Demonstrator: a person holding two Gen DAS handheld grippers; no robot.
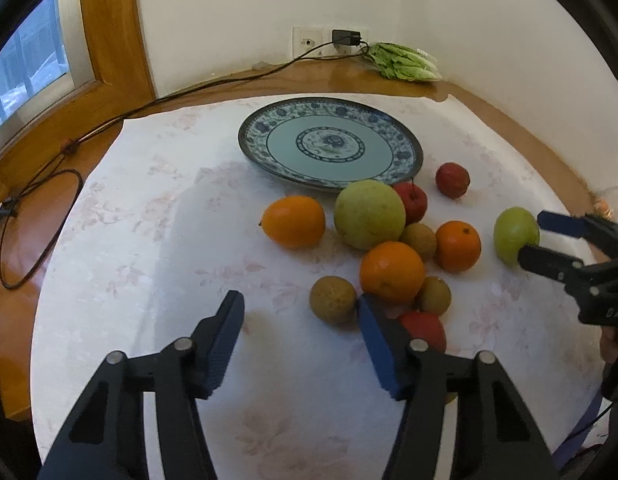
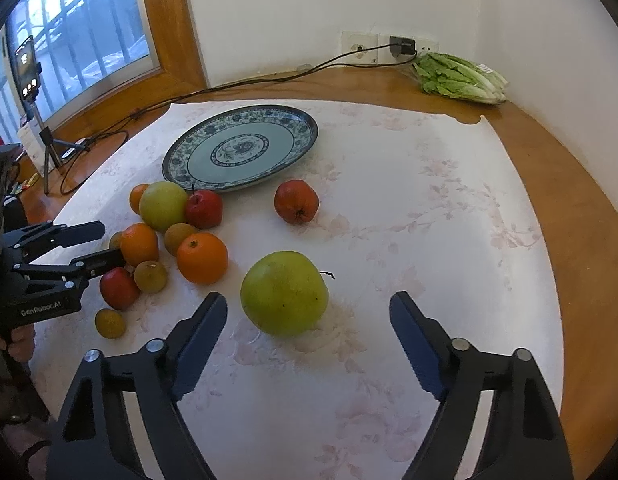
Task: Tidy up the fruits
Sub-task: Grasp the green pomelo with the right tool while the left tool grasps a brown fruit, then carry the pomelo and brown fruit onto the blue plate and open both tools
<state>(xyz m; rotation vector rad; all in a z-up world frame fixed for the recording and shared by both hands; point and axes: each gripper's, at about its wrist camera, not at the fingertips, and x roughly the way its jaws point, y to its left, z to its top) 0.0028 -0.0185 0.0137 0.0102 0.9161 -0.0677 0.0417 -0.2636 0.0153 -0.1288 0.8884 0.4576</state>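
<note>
Your right gripper (image 2: 309,312) has its fingers spread around the green apple (image 2: 284,293) on the counter (image 2: 429,220), not pinching it. Your left gripper (image 1: 301,312) is spread beside the fruit pile (image 1: 389,248), near the empty plate (image 1: 329,146).

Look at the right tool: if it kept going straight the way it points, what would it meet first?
Probably the green apple lying just ahead of the open right tool, though depth is hard to judge.

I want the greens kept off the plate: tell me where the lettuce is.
The lettuce lies at the table's far right corner against the wall, below the wall socket, well beyond the plate.
</note>
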